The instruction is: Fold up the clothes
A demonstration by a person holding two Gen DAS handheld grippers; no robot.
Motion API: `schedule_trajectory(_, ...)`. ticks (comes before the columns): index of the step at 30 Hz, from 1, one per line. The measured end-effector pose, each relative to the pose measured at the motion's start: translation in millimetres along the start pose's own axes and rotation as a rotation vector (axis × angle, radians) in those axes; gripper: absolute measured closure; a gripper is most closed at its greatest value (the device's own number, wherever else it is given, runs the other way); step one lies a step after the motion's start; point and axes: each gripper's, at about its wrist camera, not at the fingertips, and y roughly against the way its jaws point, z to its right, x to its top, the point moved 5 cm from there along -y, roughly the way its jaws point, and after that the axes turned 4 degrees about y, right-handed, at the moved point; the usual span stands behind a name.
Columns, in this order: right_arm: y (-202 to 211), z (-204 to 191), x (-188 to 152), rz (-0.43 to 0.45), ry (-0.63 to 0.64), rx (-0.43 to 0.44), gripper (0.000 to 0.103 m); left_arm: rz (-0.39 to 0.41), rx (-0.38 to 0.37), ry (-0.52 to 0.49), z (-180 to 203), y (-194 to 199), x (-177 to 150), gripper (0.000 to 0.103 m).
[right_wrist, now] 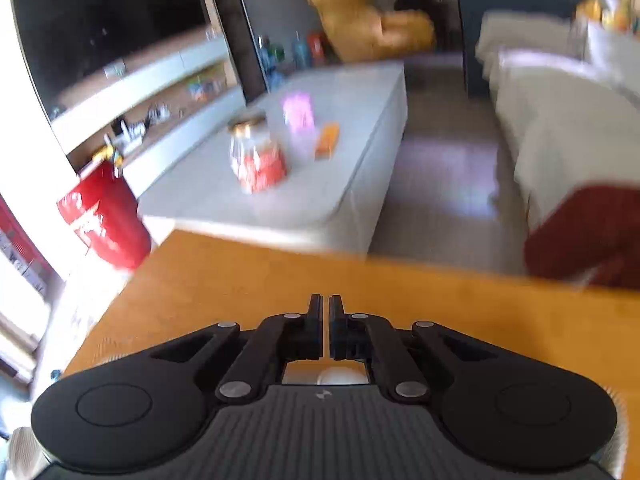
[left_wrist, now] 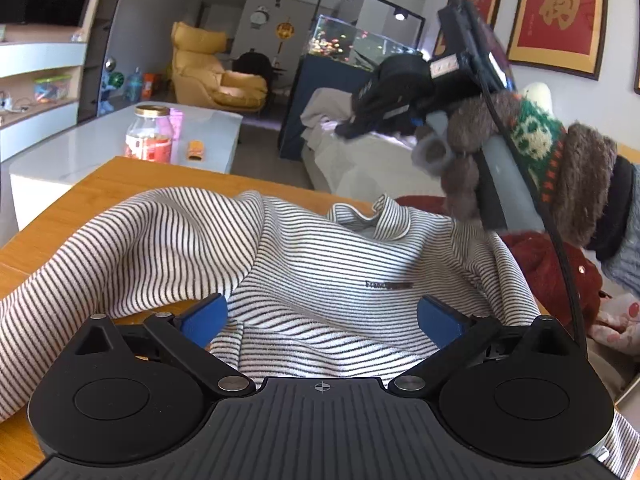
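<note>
The striped shirt [left_wrist: 304,256] lies rumpled on the wooden surface [left_wrist: 120,184], its far edge bare, left gripper [left_wrist: 322,316] fingers wide apart over it — right gripper [right_wrist: 325,312] fingers together, empty, above bare wood — a lidded jar [left_wrist: 149,133] beyond

Our left wrist view looks forward and down, close over the bench [left_wrist: 100,184]; our right does likewise; both share the jar [left_wrist: 149,133] beyond.

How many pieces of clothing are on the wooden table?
2: a striped shirt spread on the wooden table, and a dark red garment beside it on the right. More may be hidden.
</note>
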Motion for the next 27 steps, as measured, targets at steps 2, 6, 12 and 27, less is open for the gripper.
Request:
schedule_trajectory(2,13.4,7.0,26.1,0.069,0.039,-0.018,0.098,-0.004,-0.007,0.014,-2.0,-0.2,0.4,0.0)
schedule_trajectory(6,17.5,5.2,10.7,-0.112,0.022,0.107,0.081,-0.009,-0.021,0.015,-1.3,-0.5,-0.7,0.0)
schedule_trajectory(12,-10.3,-12.6,-71.4,-0.364,-0.063,0.227,0.068,-0.007,-0.018,0.017,0.3,0.0,-0.6,0.0)
schedule_trajectory(27,9.0,15.8,-6.6,-0.057,0.063,-0.05,0.097,-0.067,-0.006,0.151,-22.5,-7.7,3.9,0.0)
